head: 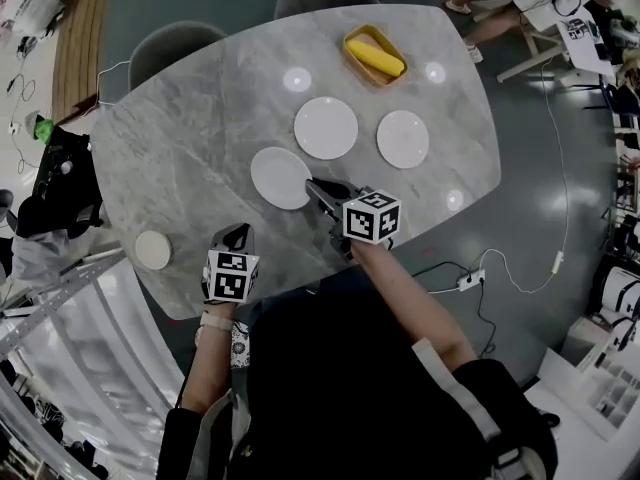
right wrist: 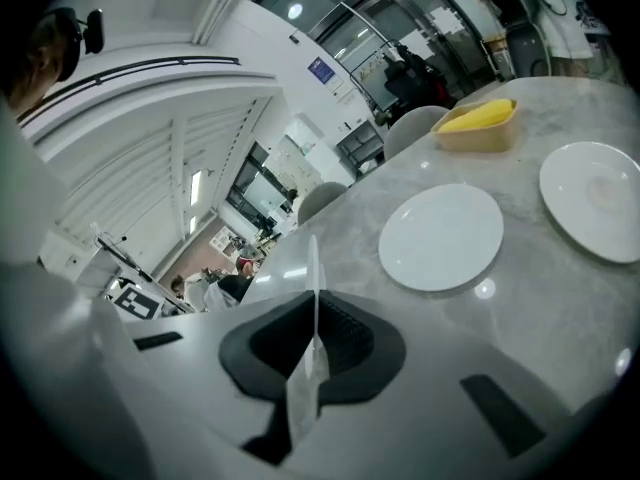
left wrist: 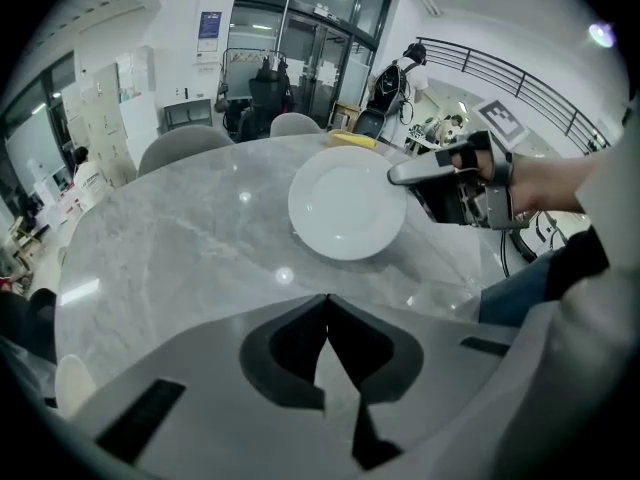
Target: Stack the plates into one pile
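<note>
Right hand-held gripper (head: 313,185) pinches round glossy plate (head: 277,176); left hand-held gripper (head: 239,234) closed, empty

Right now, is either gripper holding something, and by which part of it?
The right gripper pinches the round white plate by its rim; the left gripper is shut on nothing.

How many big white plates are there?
3: the nearest plate, its edge pinched by the right gripper; the middle plate behind it; the right plate. A small disc sits apart, left.

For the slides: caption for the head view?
Right gripper clamps the near plate by its rim; middle plate and right plate lie apart.
</note>
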The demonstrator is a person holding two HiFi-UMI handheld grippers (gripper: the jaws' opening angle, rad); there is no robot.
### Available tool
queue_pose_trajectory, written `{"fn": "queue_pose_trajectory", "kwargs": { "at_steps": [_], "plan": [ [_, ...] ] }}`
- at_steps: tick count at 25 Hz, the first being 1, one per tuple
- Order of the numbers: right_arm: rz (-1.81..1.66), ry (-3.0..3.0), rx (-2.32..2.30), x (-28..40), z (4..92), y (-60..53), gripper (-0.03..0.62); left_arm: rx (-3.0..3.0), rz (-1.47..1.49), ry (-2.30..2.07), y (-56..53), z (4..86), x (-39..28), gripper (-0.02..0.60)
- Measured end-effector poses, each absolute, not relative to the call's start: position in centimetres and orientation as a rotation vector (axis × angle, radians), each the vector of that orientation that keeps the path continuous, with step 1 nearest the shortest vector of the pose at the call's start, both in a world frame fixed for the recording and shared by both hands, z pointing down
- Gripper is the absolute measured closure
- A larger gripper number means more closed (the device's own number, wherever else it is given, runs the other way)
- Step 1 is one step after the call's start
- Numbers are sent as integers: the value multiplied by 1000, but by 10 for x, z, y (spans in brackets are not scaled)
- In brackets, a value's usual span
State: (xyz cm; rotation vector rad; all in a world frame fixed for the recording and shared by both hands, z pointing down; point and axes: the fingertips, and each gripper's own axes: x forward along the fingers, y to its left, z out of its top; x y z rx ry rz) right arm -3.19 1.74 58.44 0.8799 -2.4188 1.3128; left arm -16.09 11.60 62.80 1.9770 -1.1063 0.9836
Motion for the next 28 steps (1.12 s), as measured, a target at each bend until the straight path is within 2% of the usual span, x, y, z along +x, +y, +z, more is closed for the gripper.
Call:
{"fn": "queue_pose_trajectory", "kwargs": {
  "at_steps": [15,28],
  "plan": [
    [1498,-2424,1017,53,602,-65,571,1991,1020,-1042,76,634,-60,572],
    [1490,-2404,1099,91,619,-99,569,1959,1025,-1050,65,639,-31,572]
  ]
}}
